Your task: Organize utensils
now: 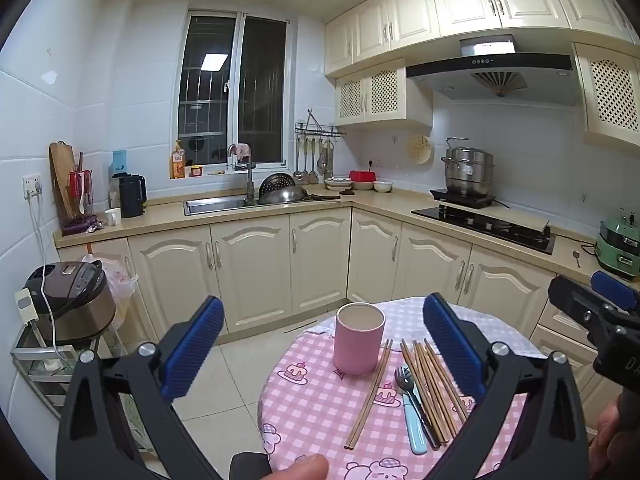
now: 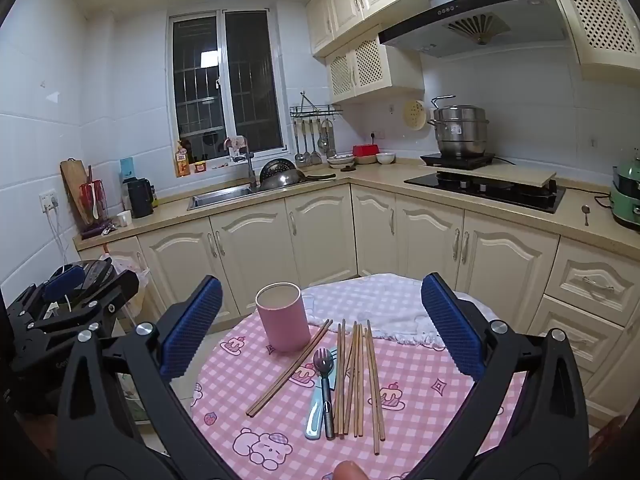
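Left gripper (image 1: pixel 324 348): fingers (image 1: pixel 192 350) spread wide, nothing between the blue pads, held above the near-left edge of the round counter (image 1: pixel 320 412) w/ its pink checked cloth. Right gripper (image 2: pixel 320 328): fingers (image 2: pixel 452 326) also spread wide, empty, hovering over the counter's near side. A fingertip shows at the bottom edge of each wrist view.

Between the right fingers in the right wrist view: pink cup (image 2: pixel 282 316), upright, open top, nothing seen inside, on the counter's left-rear part. Just right of it, one pair of wooden chopsticks (image 2: pixel 290 368) lies diagonally, far ends near the cup base. Next to that, a fork (image 2: pixel 325 384) w/ dark handle lies partly on a light-blue-handled utensil (image 2: pixel 314 416); its head is hidden, can't tell what kind. Right of the fork, a loose bunch of wooden chopsticks (image 2: pixel 360 380) lies roughly parallel, pointing away from the camera, touching or overlapping each other.

A white checked cloth (image 2: pixel 384 308) is bunched at the counter's rear.

Beyond: kitchen cabinets, sink (image 2: pixel 224 196) under the window, steel steamer pot (image 2: pixel 460 130) on an induction plate at right, rice cooker (image 1: pixel 70 300) on a low rack at left.
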Available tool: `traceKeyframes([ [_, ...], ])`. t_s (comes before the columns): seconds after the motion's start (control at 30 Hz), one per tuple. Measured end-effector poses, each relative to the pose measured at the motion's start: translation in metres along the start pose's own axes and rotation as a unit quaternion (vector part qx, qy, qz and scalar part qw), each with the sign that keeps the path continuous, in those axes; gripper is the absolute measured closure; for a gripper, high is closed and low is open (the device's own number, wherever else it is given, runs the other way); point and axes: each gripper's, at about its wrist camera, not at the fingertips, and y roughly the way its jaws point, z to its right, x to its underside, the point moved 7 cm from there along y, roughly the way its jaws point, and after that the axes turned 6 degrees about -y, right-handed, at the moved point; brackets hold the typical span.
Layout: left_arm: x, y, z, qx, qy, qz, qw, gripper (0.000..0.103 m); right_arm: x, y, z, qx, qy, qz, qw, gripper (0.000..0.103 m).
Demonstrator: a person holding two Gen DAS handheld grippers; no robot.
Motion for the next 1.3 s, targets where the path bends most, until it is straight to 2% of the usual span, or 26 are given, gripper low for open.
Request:
traceKeyframes([
  [0.6,-0.008,0.004,0.007,0.006,0.008,-0.005,0.9999,0.005,-0.008,-0.006,0.01,0.007,-0.008,0.007,1.0,0.005],
  [1.3,0.002,0.008,0.015,0.011,0.025,-0.004,0.9996,0.005,-0.005,-0.003,0.014,0.01,-0.009,0.004,1.0,0.005],
])
